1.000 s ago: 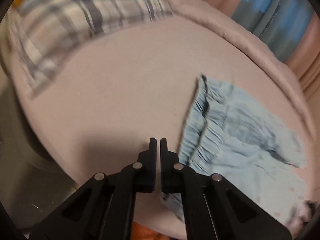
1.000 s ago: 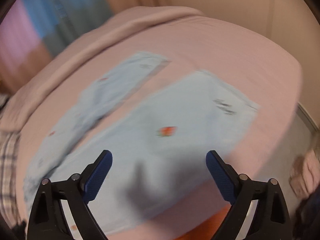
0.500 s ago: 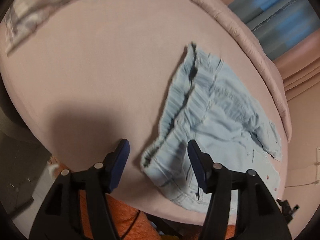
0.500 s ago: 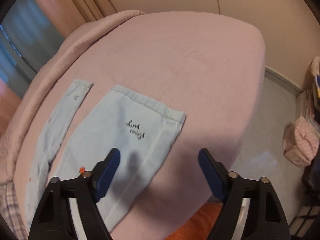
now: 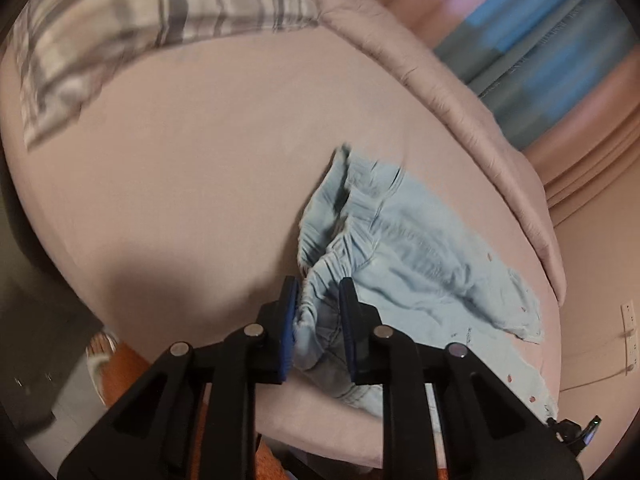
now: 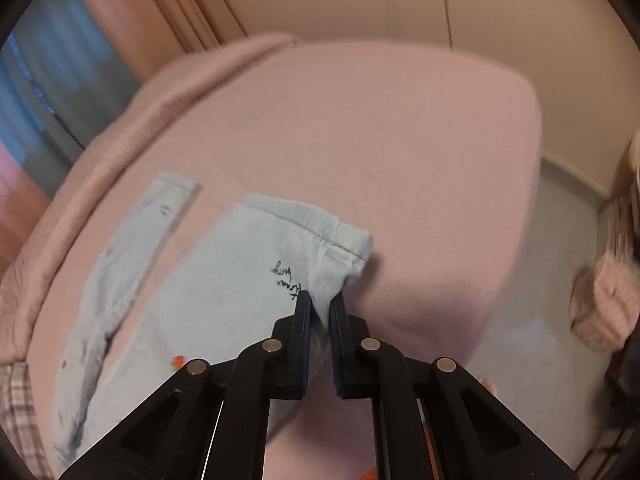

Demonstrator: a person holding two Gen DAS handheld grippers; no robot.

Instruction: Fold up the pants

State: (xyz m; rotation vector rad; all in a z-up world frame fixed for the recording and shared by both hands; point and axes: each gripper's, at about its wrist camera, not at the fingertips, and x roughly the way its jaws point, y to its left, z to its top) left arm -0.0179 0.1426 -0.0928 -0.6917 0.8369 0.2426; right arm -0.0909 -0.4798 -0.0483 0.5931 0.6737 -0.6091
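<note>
Light blue pants (image 5: pixel 404 248) lie on a pink bed (image 5: pixel 192 168). In the left wrist view the gathered elastic waistband bunches near the bed's front edge, and my left gripper (image 5: pixel 318 292) is shut on that waistband. In the right wrist view the pants (image 6: pixel 224 288) lie flat with both legs spread. The nearer leg's hem carries black writing (image 6: pixel 286 280). My right gripper (image 6: pixel 320 304) is shut on the near corner of that hem, which lifts slightly. The far leg (image 6: pixel 160 208) lies flat to the left.
A plaid pillow (image 5: pixel 132 20) lies at the head of the bed. A rolled pink blanket (image 5: pixel 472 120) runs along the far side, with curtains (image 5: pixel 560 56) behind. The floor (image 6: pixel 560 240) and a pink bag (image 6: pixel 604 304) lie right of the bed.
Both grippers were open half a second ago and have closed. The left has closed on the waistband, the right on the near leg's hem corner, and both sit lower over the cloth.
</note>
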